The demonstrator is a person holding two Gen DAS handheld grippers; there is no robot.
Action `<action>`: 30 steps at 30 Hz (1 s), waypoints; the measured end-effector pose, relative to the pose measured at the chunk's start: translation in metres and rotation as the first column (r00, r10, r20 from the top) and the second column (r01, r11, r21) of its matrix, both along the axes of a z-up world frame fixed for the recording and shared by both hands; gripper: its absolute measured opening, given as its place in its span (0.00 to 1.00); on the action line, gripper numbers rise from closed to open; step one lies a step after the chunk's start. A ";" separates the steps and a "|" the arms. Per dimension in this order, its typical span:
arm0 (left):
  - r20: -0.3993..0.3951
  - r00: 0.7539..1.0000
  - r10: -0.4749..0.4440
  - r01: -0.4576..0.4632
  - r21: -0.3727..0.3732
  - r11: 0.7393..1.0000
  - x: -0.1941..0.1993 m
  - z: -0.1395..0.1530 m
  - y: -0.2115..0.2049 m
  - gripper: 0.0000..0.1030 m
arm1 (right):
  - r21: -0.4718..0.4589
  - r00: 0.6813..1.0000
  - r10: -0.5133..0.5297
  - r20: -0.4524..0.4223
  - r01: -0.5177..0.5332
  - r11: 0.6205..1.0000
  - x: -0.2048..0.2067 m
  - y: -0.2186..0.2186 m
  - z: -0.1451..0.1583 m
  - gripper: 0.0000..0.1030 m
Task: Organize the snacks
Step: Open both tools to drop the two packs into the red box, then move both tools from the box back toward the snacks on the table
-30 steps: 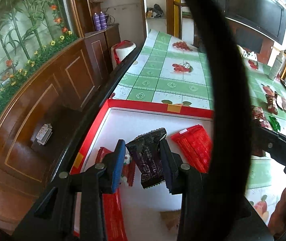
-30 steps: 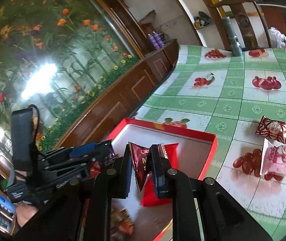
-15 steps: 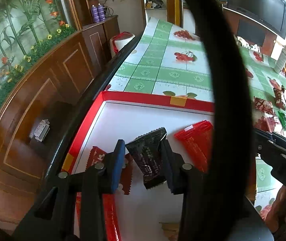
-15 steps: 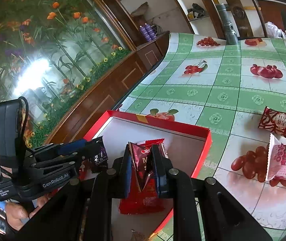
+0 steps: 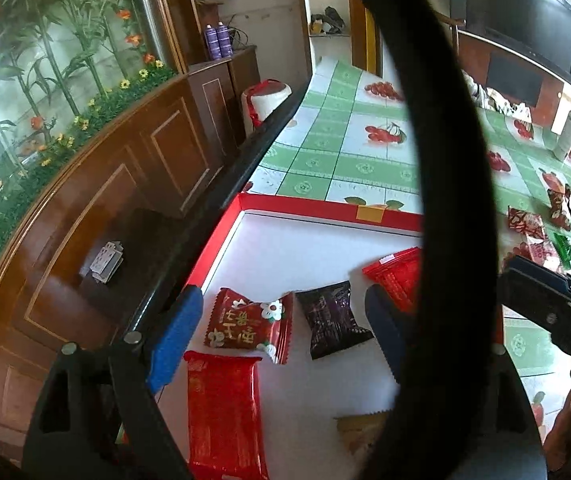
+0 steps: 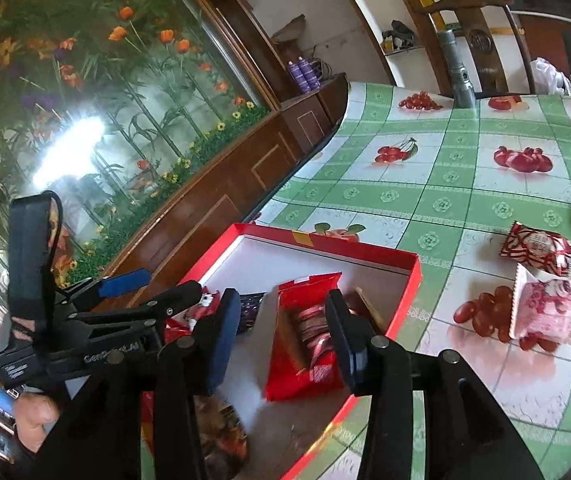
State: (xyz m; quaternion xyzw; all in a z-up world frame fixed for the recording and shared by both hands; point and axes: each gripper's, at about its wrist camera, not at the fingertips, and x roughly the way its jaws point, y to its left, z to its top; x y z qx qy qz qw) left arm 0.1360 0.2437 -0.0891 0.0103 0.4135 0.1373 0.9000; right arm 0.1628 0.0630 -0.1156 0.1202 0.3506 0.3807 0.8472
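Note:
A red box with a white floor (image 5: 325,204) (image 6: 415,280) lies on the table. My left gripper (image 5: 281,334) is open above it. Between its fingers lie a dark purple snack packet (image 5: 331,318) and a red flowered packet (image 5: 245,324). A long red packet (image 5: 223,412) lies below them. My right gripper (image 6: 285,332) is open over the box's right side. Between its fingers a red and brown snack packet (image 6: 313,328) lies on a bigger red packet (image 6: 303,360). The left gripper also shows in the right wrist view (image 6: 157,288).
Loose snack packets lie on the green checked tablecloth right of the box: a red-white one (image 6: 535,246) and a pink one (image 6: 547,308). A grey flashlight (image 6: 459,68) stands at the far table edge. A wooden cabinet (image 5: 125,184) runs along the left.
Both grippers have opened. The left one let go of the dark purple packet and the right one let go of the red-brown packet; both packets now lie in the box.

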 end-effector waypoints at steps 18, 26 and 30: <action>0.047 0.996 -0.071 0.071 -0.001 0.997 -0.025 0.020 -0.051 0.82 | 0.042 0.992 -0.123 0.000 0.122 0.992 -0.036 -0.075 0.010 0.47; 0.047 0.991 -0.123 0.125 -0.042 0.991 -0.029 0.024 -0.076 0.85 | 0.010 0.975 -0.220 -0.008 0.220 0.975 -0.049 -0.127 -0.002 0.51; 0.038 0.984 -0.175 0.177 -0.045 0.983 -0.027 0.022 -0.101 0.85 | 0.000 0.956 -0.293 -0.028 0.293 0.956 -0.053 -0.161 -0.010 0.51</action>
